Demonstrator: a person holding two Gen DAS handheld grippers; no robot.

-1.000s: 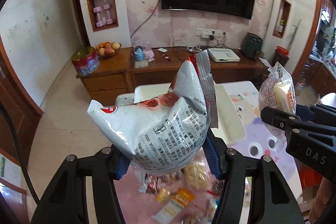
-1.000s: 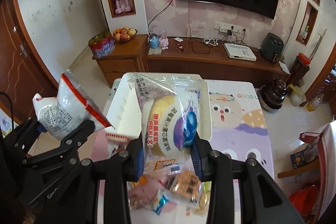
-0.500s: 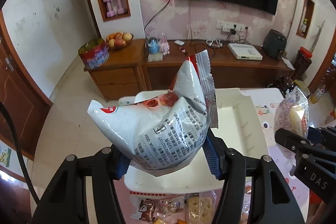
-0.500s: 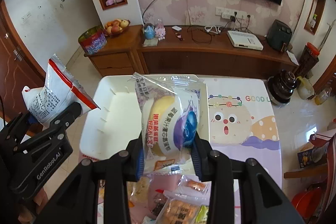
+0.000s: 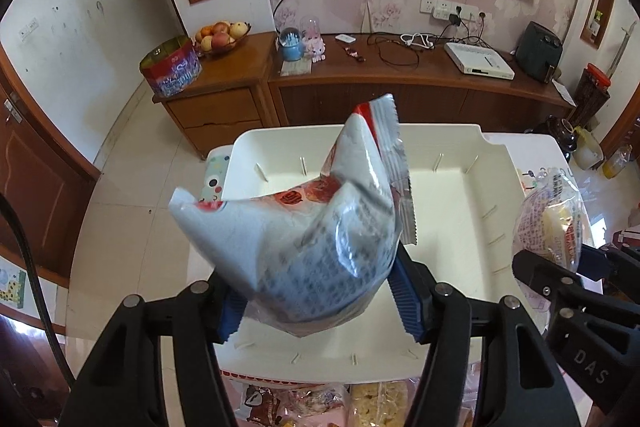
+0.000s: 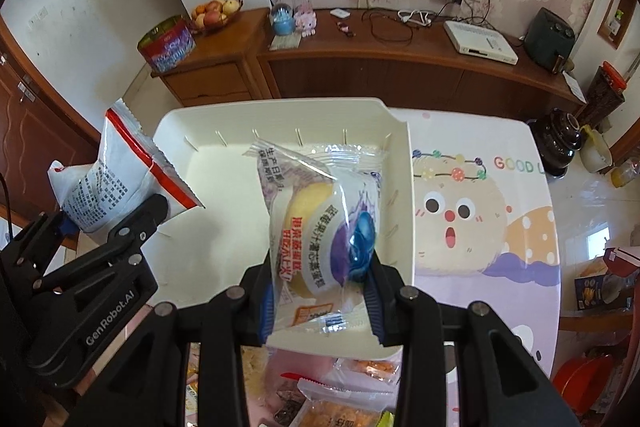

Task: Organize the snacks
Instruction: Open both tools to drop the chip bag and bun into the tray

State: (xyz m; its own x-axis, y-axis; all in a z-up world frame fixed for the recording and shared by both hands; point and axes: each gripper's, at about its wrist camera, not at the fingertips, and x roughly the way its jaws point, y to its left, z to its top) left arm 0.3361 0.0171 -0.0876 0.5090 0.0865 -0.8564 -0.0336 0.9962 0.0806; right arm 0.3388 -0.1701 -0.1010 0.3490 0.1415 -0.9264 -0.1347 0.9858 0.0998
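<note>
Since a second ago we have carried both packets forward, so the white tray point(image 5: 448, 195), then only partly in view, now sits right beneath them. Our left gripper point(image 5: 316, 301) pinches the crumpled white-and-red snack bag point(image 5: 304, 239) and our right gripper point(image 6: 320, 297) pinches the clear-wrapped yellow cake point(image 6: 320, 227), both held above the tray. Nothing lies in the tray yet, and loose snacks point(image 6: 340, 387) wait on the table point(image 6: 480, 195) near us.

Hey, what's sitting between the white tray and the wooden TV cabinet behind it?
Nothing stands there: in the right wrist view only bare tiled floor shows between the white tray and the wooden TV cabinet.
</note>
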